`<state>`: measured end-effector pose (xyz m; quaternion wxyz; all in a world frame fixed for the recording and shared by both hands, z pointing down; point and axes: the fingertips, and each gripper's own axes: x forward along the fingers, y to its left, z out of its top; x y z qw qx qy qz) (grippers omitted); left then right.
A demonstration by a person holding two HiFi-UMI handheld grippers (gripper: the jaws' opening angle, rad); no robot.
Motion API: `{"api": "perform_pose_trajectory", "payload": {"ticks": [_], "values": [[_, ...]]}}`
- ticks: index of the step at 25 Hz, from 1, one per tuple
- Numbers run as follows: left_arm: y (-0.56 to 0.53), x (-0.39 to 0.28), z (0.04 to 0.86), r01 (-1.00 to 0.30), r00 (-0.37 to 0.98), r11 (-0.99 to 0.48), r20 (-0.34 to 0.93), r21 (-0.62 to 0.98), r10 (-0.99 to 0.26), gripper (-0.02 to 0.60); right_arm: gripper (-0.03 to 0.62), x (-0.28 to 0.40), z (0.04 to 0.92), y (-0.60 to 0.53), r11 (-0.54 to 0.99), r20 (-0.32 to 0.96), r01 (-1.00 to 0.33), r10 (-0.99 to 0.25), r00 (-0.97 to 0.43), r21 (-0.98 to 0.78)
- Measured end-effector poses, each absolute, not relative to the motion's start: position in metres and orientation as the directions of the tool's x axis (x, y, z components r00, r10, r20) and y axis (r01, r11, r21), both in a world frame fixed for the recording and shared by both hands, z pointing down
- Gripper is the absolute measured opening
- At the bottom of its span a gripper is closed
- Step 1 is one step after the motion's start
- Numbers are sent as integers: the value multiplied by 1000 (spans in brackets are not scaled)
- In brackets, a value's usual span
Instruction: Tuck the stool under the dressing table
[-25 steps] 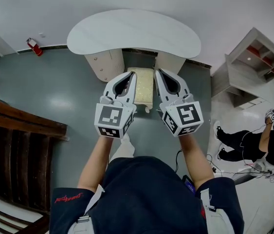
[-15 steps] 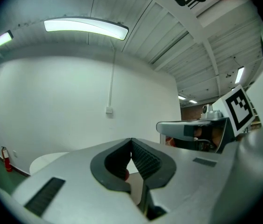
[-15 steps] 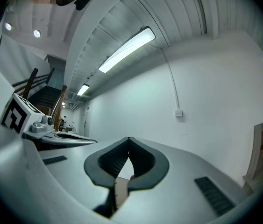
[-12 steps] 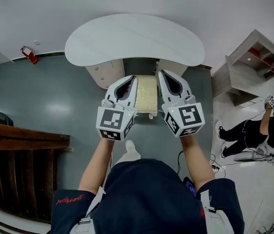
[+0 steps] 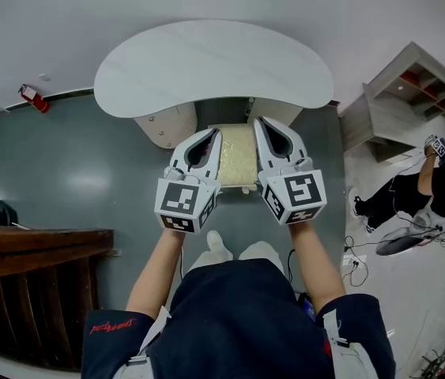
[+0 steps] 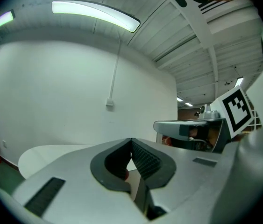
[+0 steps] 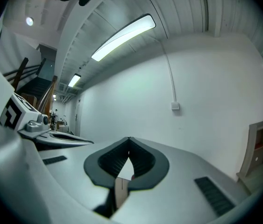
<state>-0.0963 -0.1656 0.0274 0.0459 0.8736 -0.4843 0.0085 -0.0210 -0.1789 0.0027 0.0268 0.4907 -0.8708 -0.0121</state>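
The white kidney-shaped dressing table stands against the wall. A cream cushioned stool sits on the grey floor, its far end at the tabletop's front edge, between the table's supports. My left gripper lies along the stool's left side and my right gripper along its right side, both pointing at the table. Both are shut, with nothing seen between the jaws. In the left gripper view the left gripper has its tips meeting over the tabletop. The right gripper shows the same in its own view. Contact with the stool is hidden.
A drawer unit holds up the table's left side and a leg panel its right. A fire extinguisher stands by the left wall, a dark wooden stair rail at left. An open shelf, a crouching person and cables are at right.
Both grippers and the stool between them have moved towards the dressing table. The stool's far end now reaches the tabletop's edge. The person has stepped forward.
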Motion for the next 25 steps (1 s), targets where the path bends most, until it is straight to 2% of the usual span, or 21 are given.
{"api": "perform_pose_trajectory", "payload": {"ticks": [15,25], "values": [[-202,-80,88,-820,572,-567,123,76,-811,16,15,-2,49,-218,522,94,-851,-851,-516,54],[-224,-58,156,-818,575,-567,121,96,-809,15,15,22,120,-234,547,145,-832,-834,-533,89]]}}
